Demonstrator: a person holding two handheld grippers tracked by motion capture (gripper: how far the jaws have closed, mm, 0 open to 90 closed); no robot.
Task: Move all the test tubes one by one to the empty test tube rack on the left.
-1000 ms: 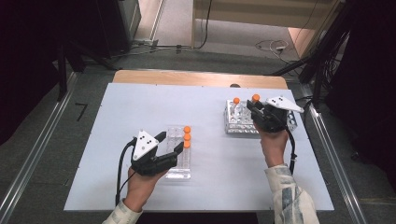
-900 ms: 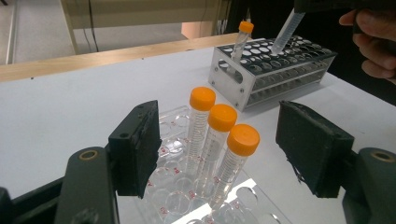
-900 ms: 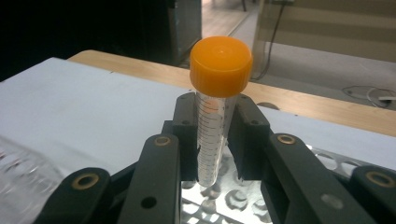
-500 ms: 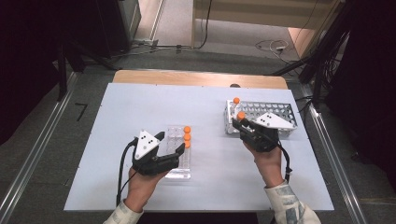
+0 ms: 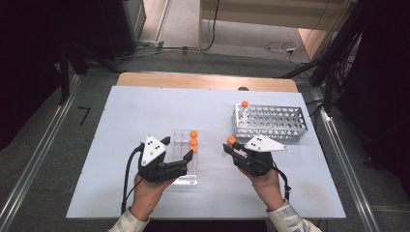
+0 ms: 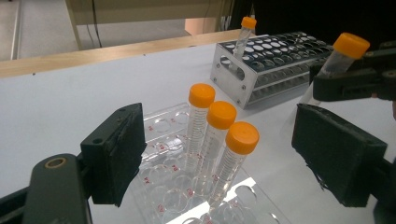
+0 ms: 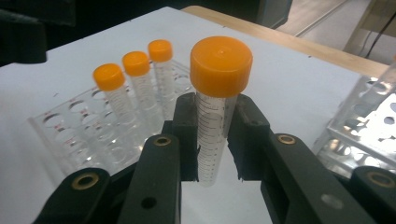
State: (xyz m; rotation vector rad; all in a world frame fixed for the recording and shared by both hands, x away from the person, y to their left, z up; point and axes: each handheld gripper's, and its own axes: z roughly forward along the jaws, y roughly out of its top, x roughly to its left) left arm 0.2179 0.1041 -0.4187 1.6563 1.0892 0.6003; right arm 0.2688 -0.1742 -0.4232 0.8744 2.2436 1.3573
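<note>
A clear plastic rack (image 5: 185, 170) (image 6: 161, 130) (image 7: 65, 135) holds three orange-capped tubes (image 5: 193, 141) (image 6: 219, 135) (image 7: 135, 88) upright in a row. My left gripper (image 5: 177, 150) (image 6: 226, 158) straddles them; its jaws have just been opening, and the pads (image 6: 116, 158) stand well apart from the tubes. My right gripper (image 5: 231, 148) (image 7: 212, 140) is shut on another orange-capped tube (image 5: 231, 140) (image 7: 211, 135) (image 6: 343, 51), held upright just right of the clear rack. A metal rack (image 5: 275, 123) (image 6: 275, 60) (image 7: 369, 116) at the back right carries one tube (image 5: 244, 105) (image 6: 245, 32) at its left corner.
Everything rests on a white tabletop (image 5: 145, 111) with a wooden strip (image 5: 203, 79) along its far edge. Cables (image 5: 128, 179) trail from both grippers toward the front edge. Dark equipment and floor rails surround the table.
My right gripper has carried its tube from the metal rack leftward and toward the front, ending close to the clear rack. The left hand has stayed at the clear rack.
</note>
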